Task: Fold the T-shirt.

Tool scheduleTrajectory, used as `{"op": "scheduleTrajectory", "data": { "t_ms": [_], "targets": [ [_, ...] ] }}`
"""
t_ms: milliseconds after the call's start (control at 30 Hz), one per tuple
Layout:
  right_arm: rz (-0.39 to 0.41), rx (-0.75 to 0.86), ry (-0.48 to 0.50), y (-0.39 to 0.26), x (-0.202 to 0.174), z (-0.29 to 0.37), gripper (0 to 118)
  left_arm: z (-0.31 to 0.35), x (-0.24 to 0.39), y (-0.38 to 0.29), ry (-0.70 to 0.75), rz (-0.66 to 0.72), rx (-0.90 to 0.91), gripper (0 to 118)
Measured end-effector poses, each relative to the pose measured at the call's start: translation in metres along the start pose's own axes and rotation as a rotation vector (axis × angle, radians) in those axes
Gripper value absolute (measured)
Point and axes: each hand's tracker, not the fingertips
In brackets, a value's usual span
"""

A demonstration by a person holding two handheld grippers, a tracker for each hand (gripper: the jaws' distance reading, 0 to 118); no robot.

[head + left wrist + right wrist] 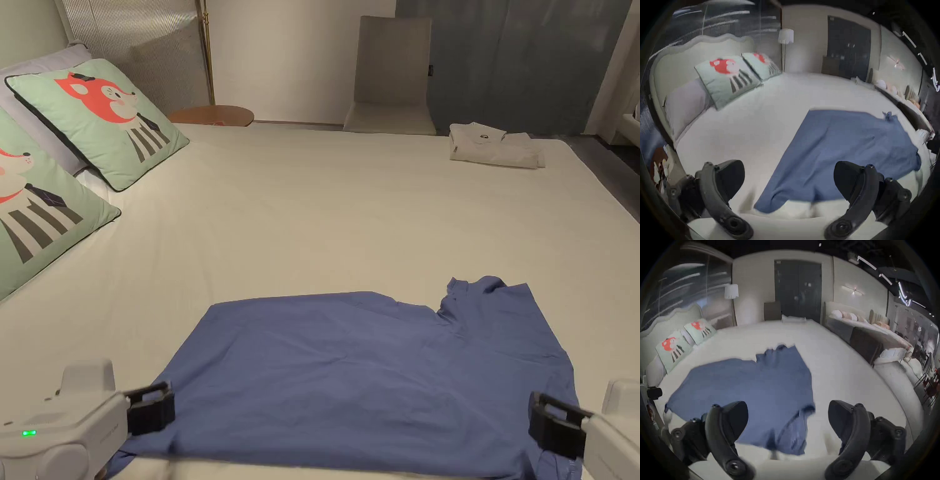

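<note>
A blue T-shirt (375, 381) lies spread flat on the white bed (325, 206), near its front edge, with the collar and a sleeve bunched at the far right. My left gripper (152, 409) hovers at the shirt's near-left corner, open, and in its own view the left gripper (789, 178) has the shirt's (843, 146) corner between its wide-apart jaws, untouched. My right gripper (550, 422) sits at the shirt's near-right corner. In the right gripper view the right gripper (788, 418) is open above the shirt's (753, 386) near sleeve.
Two green fox-print cushions (100, 119) and a lilac pillow (37, 69) lie along the bed's left side. A folded white garment (494, 145) rests at the far right corner. A beige chair (390, 75) and a round wooden table (212, 115) stand behind the bed.
</note>
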Motion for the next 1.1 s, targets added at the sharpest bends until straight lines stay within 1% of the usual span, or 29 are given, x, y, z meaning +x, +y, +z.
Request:
{"op": "scheduleTrajectory", "data": {
  "t_ms": [100,200,333,367,400,433,467,500,533,567,600,633,667,700,733,867,1100],
  "targets": [
    [0.004,0.108,0.014,0.033,-0.012,0.015,105,0.014,0.022,0.031,-0.055,0.007,0.110,109],
    [0.000,0.205,0.028,0.057,-0.024,0.027,105,0.027,0.048,0.056,-0.087,-0.022,0.215,109],
    [0.023,0.299,0.016,0.077,-0.037,0.038,104,0.039,0.073,0.076,-0.114,-0.030,0.339,108],
    [0.026,0.311,0.012,0.077,-0.035,0.033,103,0.042,0.079,0.078,-0.119,-0.039,0.361,107],
    [0.030,0.324,0.003,0.079,-0.037,0.034,98,0.041,0.081,0.081,-0.119,-0.037,0.387,104],
    [0.031,0.340,-0.001,0.079,-0.038,0.036,87,0.044,0.086,0.082,-0.133,-0.041,0.407,93],
    [0.037,0.353,-0.002,0.080,-0.039,0.037,75,0.046,0.090,0.082,-0.149,-0.053,0.431,80],
    [0.042,0.362,-0.007,0.080,-0.041,0.039,59,0.048,0.094,0.081,-0.153,-0.060,0.451,65],
    [0.052,0.374,-0.021,0.079,-0.042,0.039,36,0.041,0.094,0.082,-0.153,-0.070,0.450,42],
    [0.062,0.381,-0.029,0.079,-0.043,0.039,19,0.041,0.097,0.082,-0.156,-0.078,0.450,21],
    [0.068,0.385,-0.032,0.079,-0.044,0.040,9,0.039,0.099,0.082,-0.170,-0.085,0.455,8],
    [0.074,0.390,-0.037,0.079,-0.045,0.040,4,0.037,0.101,0.083,-0.191,-0.103,0.450,1],
    [0.077,0.392,-0.036,0.079,-0.045,0.040,4,0.033,0.103,0.083,-0.206,-0.106,0.437,1],
    [0.078,0.400,-0.037,0.078,-0.045,0.038,1,0.030,0.105,0.083,-0.236,-0.101,0.423,0],
    [0.077,0.401,-0.032,0.079,-0.045,0.039,1,0.027,0.106,0.083,-0.246,-0.100,0.410,0],
    [0.077,0.399,-0.033,0.082,-0.046,0.036,1,0.012,0.110,0.085,-0.246,-0.118,0.381,0],
    [0.082,0.378,-0.036,0.091,-0.037,0.007,1,-0.046,0.109,0.114,-0.262,-0.164,0.183,0]
  ]
}}
